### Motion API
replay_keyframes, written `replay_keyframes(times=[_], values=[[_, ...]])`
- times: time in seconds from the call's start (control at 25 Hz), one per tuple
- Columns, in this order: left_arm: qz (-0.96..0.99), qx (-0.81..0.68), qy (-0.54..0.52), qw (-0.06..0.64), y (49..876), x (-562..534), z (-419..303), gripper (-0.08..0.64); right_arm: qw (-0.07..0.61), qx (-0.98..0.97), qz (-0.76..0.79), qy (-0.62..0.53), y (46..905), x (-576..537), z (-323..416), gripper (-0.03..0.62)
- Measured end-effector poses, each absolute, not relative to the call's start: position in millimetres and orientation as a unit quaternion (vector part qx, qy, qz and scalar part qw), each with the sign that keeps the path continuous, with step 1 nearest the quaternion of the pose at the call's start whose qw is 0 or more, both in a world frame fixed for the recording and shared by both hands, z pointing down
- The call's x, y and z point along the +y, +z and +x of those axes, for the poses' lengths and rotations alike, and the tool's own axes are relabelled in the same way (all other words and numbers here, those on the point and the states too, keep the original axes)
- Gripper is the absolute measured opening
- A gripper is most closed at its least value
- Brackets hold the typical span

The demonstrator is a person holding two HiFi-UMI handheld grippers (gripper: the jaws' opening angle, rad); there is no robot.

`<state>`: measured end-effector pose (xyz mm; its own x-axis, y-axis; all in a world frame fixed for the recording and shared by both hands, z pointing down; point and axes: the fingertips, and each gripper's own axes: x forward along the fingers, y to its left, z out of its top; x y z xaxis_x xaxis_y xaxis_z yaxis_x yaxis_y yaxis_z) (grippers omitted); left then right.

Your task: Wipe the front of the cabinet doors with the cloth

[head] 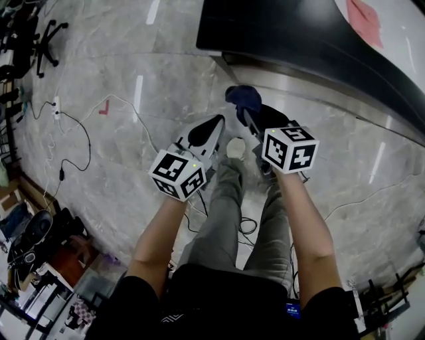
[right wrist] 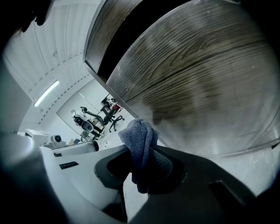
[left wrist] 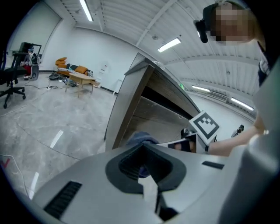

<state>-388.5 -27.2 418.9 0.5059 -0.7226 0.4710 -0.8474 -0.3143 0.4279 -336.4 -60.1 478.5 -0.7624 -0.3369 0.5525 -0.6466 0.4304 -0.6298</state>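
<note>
In the head view my right gripper (head: pixel 247 114) is shut on a bunched dark blue cloth (head: pixel 244 98), held a short way off the base of the dark cabinet (head: pixel 299 40). The right gripper view shows the cloth (right wrist: pixel 141 142) sticking up out of the jaws (right wrist: pixel 142 168), with the wood-grain cabinet door (right wrist: pixel 197 78) close ahead. I cannot tell whether cloth and door touch. My left gripper (head: pixel 210 127) hangs beside it to the left, shut and holding nothing (left wrist: pixel 146 175). Past its jaws I see the cloth (left wrist: pixel 142 139) and the cabinet (left wrist: pixel 144 100).
Grey marble floor (head: pixel 133 80) runs under both grippers, with cables (head: pixel 73 143) trailing at left. Office chairs (head: pixel 40 40) stand at far left and boxes and clutter (head: pixel 40 265) at lower left. A pink sheet (head: pixel 365 20) lies on the cabinet top.
</note>
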Motion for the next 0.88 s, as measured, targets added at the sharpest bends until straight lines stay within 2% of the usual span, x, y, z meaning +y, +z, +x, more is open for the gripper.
replay_keyframes(times=[0.36, 0.88], values=[[0.808, -0.487, 0.087, 0.319, 427, -39, -403, -0.002, 0.184, -0.830, 0.319, 0.419, 482, -88, -349, 0.086], [0.833, -0.434, 0.105, 0.327, 437, -46, -334, -0.002, 0.169, -0.815, 0.365, 0.417, 485, -99, -269, 0.086]])
